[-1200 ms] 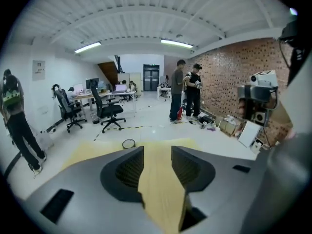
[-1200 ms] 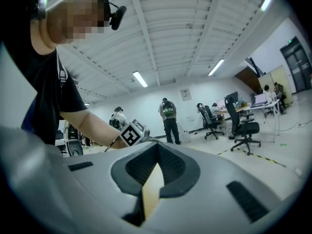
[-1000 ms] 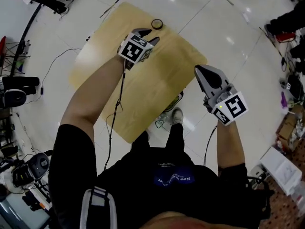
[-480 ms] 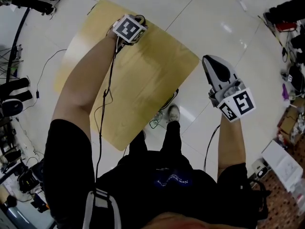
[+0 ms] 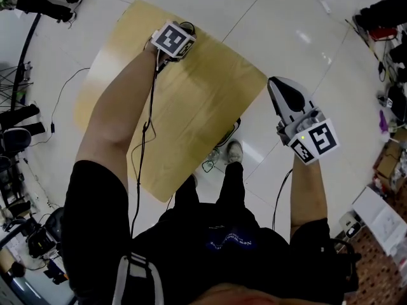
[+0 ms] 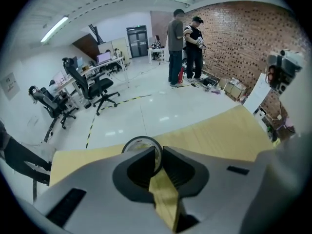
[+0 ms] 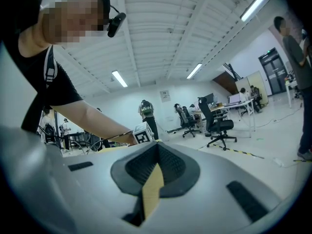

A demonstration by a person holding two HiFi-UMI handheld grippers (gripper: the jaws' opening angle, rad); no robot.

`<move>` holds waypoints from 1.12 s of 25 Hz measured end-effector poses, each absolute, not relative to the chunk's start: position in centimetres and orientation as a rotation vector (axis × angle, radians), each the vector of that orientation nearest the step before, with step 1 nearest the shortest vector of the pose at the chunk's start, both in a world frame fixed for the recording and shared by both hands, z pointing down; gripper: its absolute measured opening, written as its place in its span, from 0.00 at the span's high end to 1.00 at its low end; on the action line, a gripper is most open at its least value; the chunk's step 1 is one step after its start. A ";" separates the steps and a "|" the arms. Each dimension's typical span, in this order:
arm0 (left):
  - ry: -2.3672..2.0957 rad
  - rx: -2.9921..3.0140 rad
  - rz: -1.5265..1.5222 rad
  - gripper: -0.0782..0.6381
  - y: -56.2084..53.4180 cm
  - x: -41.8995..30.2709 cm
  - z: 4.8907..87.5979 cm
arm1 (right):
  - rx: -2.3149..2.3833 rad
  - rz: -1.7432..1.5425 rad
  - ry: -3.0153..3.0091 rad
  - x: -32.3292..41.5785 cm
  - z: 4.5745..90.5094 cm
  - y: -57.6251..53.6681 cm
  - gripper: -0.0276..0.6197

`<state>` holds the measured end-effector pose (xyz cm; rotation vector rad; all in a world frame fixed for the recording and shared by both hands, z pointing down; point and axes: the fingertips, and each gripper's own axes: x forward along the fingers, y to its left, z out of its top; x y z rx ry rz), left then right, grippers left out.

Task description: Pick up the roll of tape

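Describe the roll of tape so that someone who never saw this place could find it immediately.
Start from the pale wooden table on the white floor. Near its far edge sits the roll of tape, a small dark-rimmed ring. It is the only round thing, and the left gripper, whose jaws have just been closing, pinches its wall.

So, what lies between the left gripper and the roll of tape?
Nothing. The left gripper view shows the left gripper with jaws just closed onto the wall of the roll of tape.
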<state>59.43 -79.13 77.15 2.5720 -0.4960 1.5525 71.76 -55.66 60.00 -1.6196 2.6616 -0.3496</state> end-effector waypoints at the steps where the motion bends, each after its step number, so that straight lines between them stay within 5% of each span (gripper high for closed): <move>1: -0.495 2.585 1.547 0.81 -78.9 59.5 77.0 | -1.618 -0.345 2.662 71.5 59.7 -55.6 0.98; 14: -0.415 2.798 1.089 0.81 -72.3 57.1 62.6 | -1.534 -0.246 2.783 64.2 51.8 -54.1 0.98; 28: -0.558 2.960 0.522 0.81 -56.7 36.8 42.3 | -1.301 -0.081 2.938 45.8 37.6 -52.4 0.98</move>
